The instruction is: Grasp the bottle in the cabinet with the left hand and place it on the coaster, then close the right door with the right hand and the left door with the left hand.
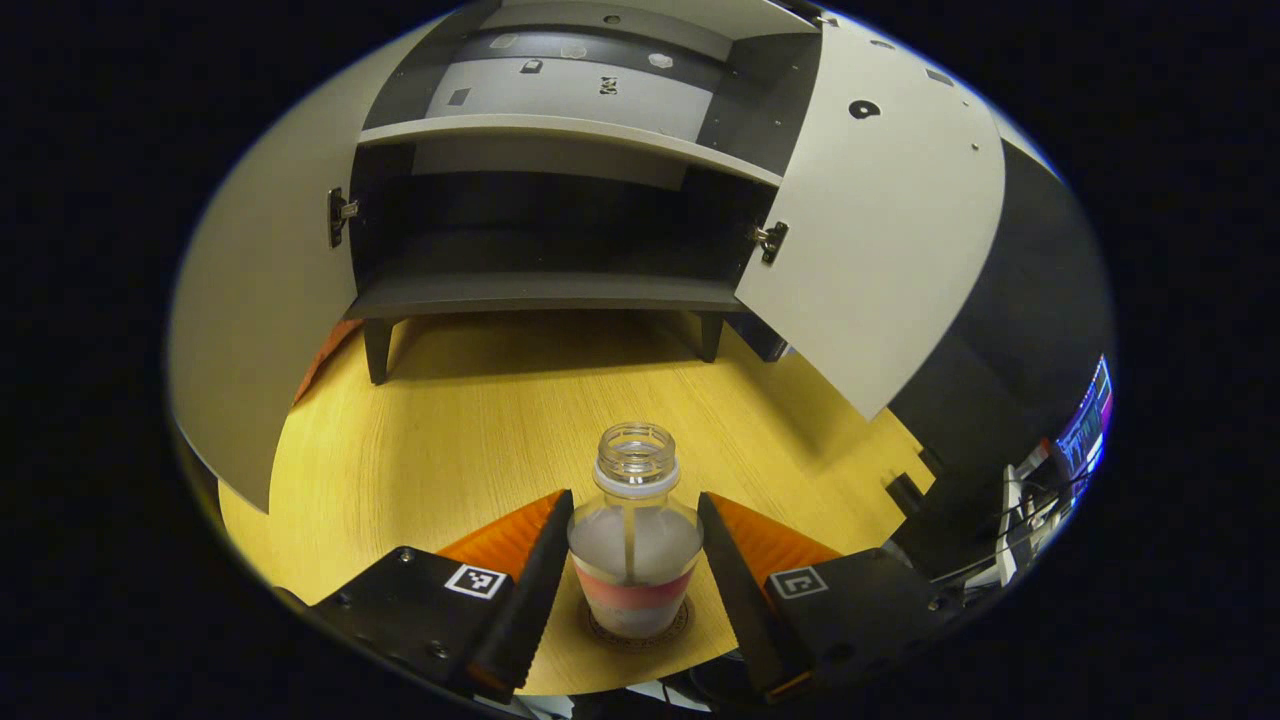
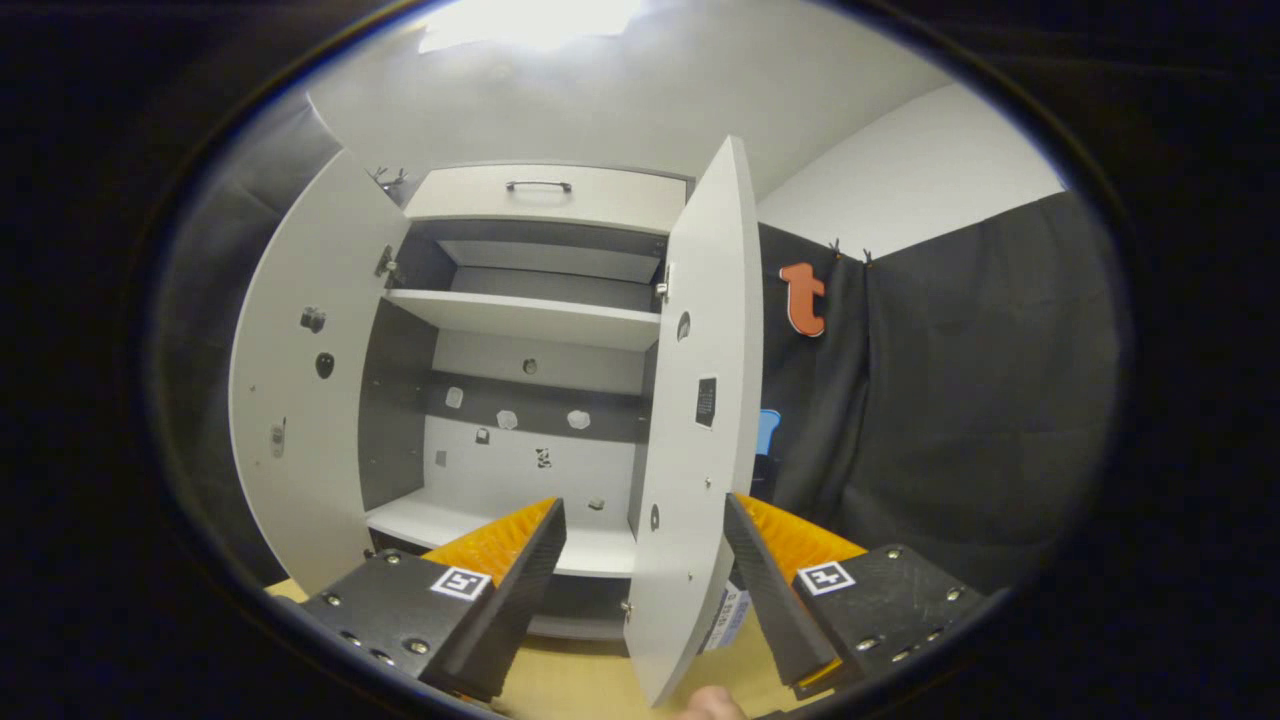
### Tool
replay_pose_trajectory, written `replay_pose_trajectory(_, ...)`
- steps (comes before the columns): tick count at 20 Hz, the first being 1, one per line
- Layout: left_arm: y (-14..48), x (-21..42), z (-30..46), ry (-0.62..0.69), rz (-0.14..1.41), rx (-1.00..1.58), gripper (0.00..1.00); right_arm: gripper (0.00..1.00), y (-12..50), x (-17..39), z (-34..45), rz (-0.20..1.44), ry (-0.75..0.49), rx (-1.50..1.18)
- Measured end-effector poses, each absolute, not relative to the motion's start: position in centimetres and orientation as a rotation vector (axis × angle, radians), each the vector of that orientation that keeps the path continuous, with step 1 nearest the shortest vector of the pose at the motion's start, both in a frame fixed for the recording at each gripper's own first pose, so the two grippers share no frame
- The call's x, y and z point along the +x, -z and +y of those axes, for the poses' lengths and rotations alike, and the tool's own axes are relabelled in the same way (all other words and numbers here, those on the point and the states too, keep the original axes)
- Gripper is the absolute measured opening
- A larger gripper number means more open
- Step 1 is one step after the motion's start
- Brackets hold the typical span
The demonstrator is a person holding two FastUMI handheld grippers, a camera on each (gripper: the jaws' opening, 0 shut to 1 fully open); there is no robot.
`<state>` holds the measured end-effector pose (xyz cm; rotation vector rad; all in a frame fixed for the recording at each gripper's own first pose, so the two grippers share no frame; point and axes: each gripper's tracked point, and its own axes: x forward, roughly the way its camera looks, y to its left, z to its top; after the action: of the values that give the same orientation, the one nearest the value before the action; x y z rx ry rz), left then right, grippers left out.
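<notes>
A clear open-necked bottle (image 1: pixel 635 540) with a pink band stands upright on a dark round coaster (image 1: pixel 682 622) on the yellow table. My left gripper (image 1: pixel 635 497) is around it, one finger against each side of the body. Beyond it the cabinet (image 1: pixel 550 290) has both doors swung open, with the left door (image 1: pixel 260 320) and the right door (image 1: pixel 880 230) on either side. In the right gripper view my right gripper (image 2: pixel 643 505) is open, and the right door (image 2: pixel 695 400) shows edge-on between its fingers. I cannot tell whether they touch it. The left door (image 2: pixel 310 400) stands wide open.
The cabinet's lower shelf (image 1: pixel 550 295) is bare and a white shelf (image 1: pixel 570 135) sits above it. A top drawer with a handle (image 2: pixel 538 186) shows in the right gripper view. Cables and a lit screen (image 1: pixel 1085 430) lie off the table's right edge. A fingertip (image 2: pixel 710 705) pokes in below the door.
</notes>
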<state>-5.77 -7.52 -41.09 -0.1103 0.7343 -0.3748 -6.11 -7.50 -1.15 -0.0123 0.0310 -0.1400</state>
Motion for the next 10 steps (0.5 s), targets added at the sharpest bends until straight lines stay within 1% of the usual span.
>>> replay_pose_trajectory(1, 40.8, -5.6, -7.7, 0.378, 0.707, -0.11, 0.81, 0.94, 1.2, -6.2, -7.5, 0.03, 0.142, -0.016)
replay_pose_trajectory(2, 40.9, -5.9, -7.9, 0.384, 0.707, -0.107, 0.81, 0.94, 1.1, -6.2, -7.6, 0.031, 0.144, -0.018)
replay_pose_trajectory(3, 40.8, -6.2, -7.8, 0.386, 0.714, -0.103, 0.8, 0.96, 1.2, -6.2, -7.6, 0.031, 0.144, -0.019)
replay_pose_trajectory(4, 40.8, -6.3, -7.9, 0.389, 0.707, -0.1, 0.81, 0.94, 1.2, -6.1, -7.6, 0.032, 0.144, -0.017)
replay_pose_trajectory(5, 40.8, -6.5, -7.9, 0.393, 0.708, -0.097, 0.81, 0.94, 1.4, -6.1, -7.6, 0.035, 0.142, -0.017)
replay_pose_trajectory(6, 40.8, -6.9, -7.9, 0.394, 0.708, -0.098, 0.8, 0.96, 1.3, -6.0, -7.5, 0.036, 0.139, -0.017)
replay_pose_trajectory(10, 40.6, -8.2, -7.6, 0.398, 0.715, -0.105, 0.82, 0.96, 1.2, -6.0, -7.0, 0.029, 0.122, -0.021)
